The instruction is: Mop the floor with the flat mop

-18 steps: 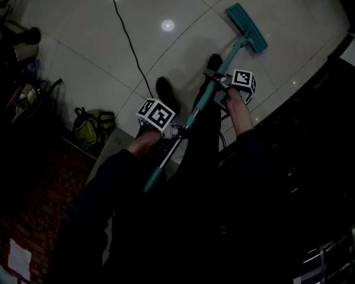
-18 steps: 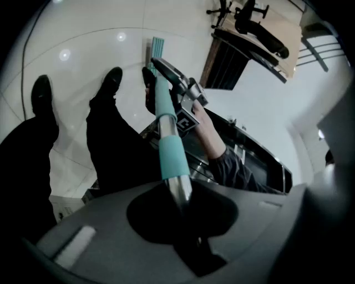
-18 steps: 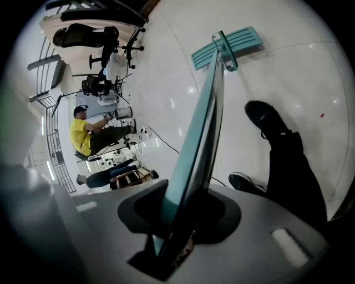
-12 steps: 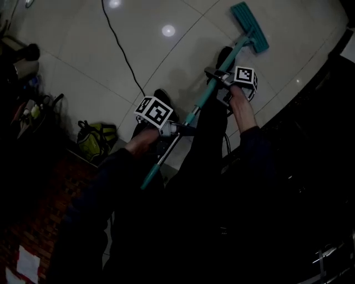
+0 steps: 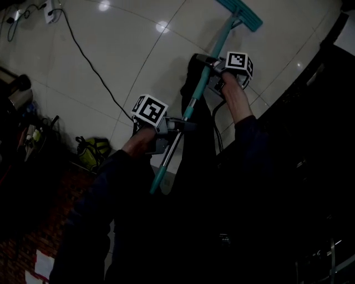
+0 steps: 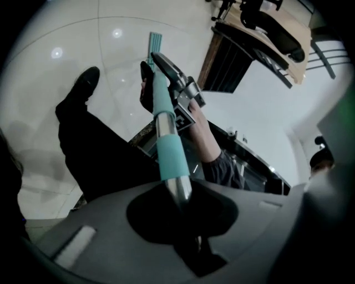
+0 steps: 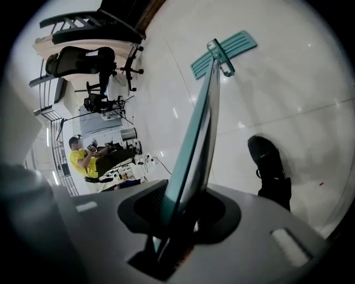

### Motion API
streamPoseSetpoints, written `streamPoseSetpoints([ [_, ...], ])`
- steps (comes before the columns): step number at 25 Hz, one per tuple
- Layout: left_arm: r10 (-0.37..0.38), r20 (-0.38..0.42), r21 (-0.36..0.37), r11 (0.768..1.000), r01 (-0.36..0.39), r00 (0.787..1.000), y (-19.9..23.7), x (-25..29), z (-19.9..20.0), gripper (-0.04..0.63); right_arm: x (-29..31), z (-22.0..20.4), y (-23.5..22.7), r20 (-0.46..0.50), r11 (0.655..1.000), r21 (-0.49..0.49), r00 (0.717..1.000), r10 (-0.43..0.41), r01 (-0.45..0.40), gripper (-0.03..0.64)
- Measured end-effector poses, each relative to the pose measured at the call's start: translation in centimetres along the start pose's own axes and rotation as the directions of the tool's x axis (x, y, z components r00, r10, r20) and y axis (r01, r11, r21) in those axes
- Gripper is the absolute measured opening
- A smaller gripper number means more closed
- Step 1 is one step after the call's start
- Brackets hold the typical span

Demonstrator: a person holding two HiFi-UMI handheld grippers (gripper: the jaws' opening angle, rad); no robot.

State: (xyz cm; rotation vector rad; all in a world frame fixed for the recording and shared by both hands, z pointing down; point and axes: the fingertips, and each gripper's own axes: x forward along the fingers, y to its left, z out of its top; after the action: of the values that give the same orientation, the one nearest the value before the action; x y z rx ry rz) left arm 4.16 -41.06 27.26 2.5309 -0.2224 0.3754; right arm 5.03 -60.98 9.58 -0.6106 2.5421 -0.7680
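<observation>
While the flat mop (image 5: 225, 39) slants over the pale floor (image 5: 111, 61), left gripper (image 5: 178, 125) clamped on its near chrome stretch (a teal sleeve just beyond), right gripper (image 5: 206, 64) clamped farther along, mop head (image 5: 239, 13) far right.

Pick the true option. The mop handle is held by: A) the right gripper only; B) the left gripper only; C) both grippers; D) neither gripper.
C: the left gripper and the right gripper each have their jaws closed on the mop handle, the right nearer the mop head.
</observation>
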Motion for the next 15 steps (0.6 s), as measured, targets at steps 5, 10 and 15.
streamPoseSetpoints([
  [5, 0.027, -0.006, 0.021, 0.999, -0.027, 1.0, -3.0, 3.5, 6.4, 0.066, -2.5, 8.0, 1.6, 0.052, 0.999, -0.007, 0.998, 0.034, -0.034, 0.136],
  [10, 0.141, -0.058, 0.065, 0.988, -0.137, 0.988, -3.0, 4.7, 10.2, 0.063, -2.8, 12.8, 2.8, 0.108, 0.992, -0.05, 0.987, 0.123, -0.118, 0.143],
  [15, 0.278, -0.1, 0.106, 0.958, -0.267, 0.955, -1.2, 3.9, 9.8, 0.052, -2.5, 14.1, 2.6, 0.218, 0.964, -0.055, 0.939, 0.267, -0.261, 0.169],
])
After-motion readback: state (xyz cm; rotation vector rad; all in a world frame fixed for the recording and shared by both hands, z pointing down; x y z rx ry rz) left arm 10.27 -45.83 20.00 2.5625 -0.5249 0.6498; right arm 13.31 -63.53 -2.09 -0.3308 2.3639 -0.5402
